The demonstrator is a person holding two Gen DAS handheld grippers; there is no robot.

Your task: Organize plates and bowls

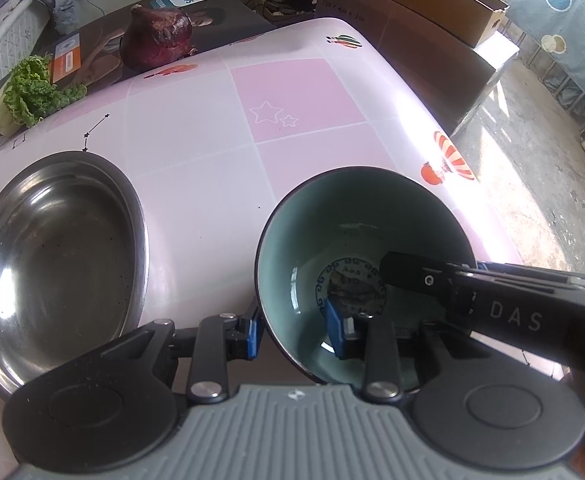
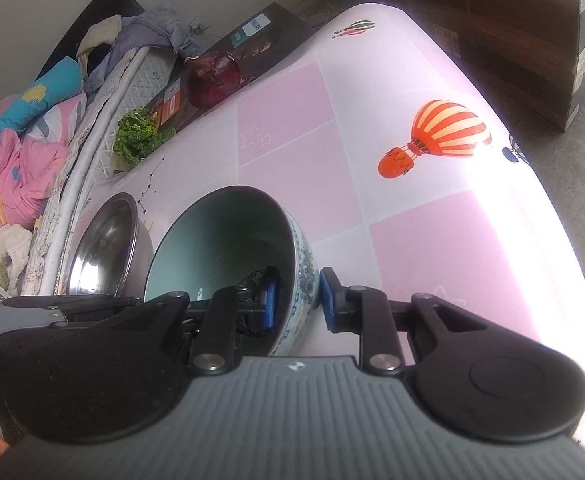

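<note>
A ceramic bowl [image 1: 356, 208], teal inside and patterned outside [image 2: 302, 276], stands near the right edge of the pink table [image 1: 300, 92]. My left gripper [image 1: 292, 332] straddles its near-left rim, with one blue pad outside and one inside, shut on the wall. The right gripper [image 2: 298, 300] clamps the bowl's right wall between its pads. Its black finger [image 1: 408, 276] reaches into the bowl from the right. In the right wrist view the bowl [image 2: 220, 240] looks tilted. Just left of it lies a shallow steel bowl [image 1: 52, 264] [image 2: 104, 248], empty.
At the table's far left are a red onion [image 1: 158, 38] [image 2: 212, 80] on a dark Philips box [image 1: 180, 4] and a bunch of lettuce [image 1: 32, 88] [image 2: 138, 136]. Cardboard boxes [image 2: 532, 40] stand on the floor past the right edge. Bedding [image 2: 20, 140] lies left.
</note>
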